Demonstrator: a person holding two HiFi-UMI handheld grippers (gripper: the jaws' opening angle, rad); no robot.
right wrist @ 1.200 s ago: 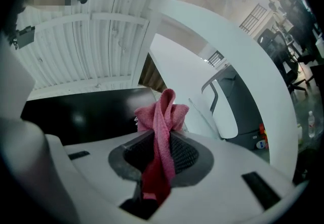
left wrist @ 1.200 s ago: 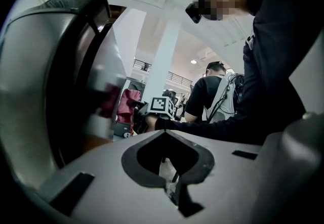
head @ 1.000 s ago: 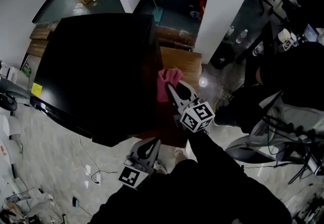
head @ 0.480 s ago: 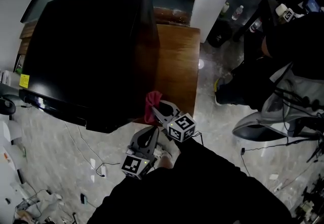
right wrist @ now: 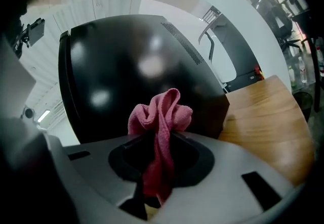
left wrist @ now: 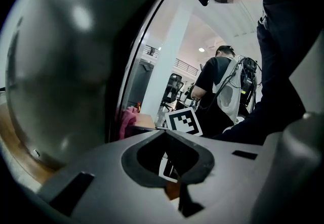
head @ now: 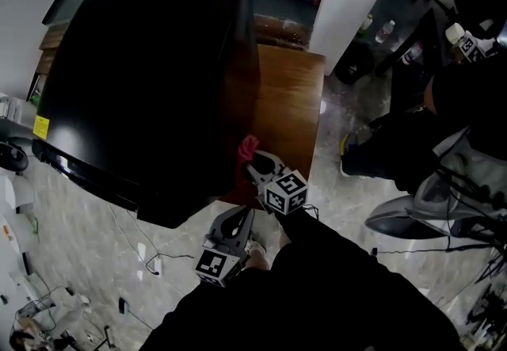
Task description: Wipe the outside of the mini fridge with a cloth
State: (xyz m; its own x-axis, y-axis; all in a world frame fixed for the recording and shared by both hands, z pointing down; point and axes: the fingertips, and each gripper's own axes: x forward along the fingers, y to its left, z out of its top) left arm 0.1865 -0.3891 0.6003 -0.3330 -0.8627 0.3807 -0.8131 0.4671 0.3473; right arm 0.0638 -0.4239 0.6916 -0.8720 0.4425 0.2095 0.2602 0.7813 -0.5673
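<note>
Head view, steep down: black mini fridge (head: 150, 88) on wooden table (head: 289, 104), bare tabletop to fridge's right. Pink cloth (head: 248, 150) at fridge's right side wall, low near the corner closest to the camera; against the wall or just off it, contact not readable from here. Clenched on the cloth: right gripper (head: 256, 166), jaws aimed at that side wall, marker cube (head: 285, 192) trailing behind. Below fridge's near corner, clear of the fridge: left gripper (head: 236, 223), just beside the right one. Well to fridge's right, past the table: second person (head: 444, 127) in dark clothes

Left gripper view: left gripper (left wrist: 174, 190) jaws closed tip to tip, nothing gripped, only an oval gap behind the tips. Glossy dark wall of mini fridge (left wrist: 66, 56) across the left half, bowed by the lens. Cloth (left wrist: 127, 119) as a small pink patch just right of fridge's edge, marker cube (left wrist: 183, 121) of the right gripper beside it. Second person (left wrist: 223, 91) standing further right of fridge, dark shirt

Right gripper view: right gripper (right wrist: 152, 197) jaws clamped on the cloth (right wrist: 159, 132), bunched pink folds sticking up past the tips, a tail running back between the jaws. Wall of mini fridge (right wrist: 142, 76) directly behind the cloth, glossy, blurred light spots on it, ribbed strip toward its upper right. Wooden table (right wrist: 263, 127) to fridge's right. Gap between cloth and wall not readable here either
</note>
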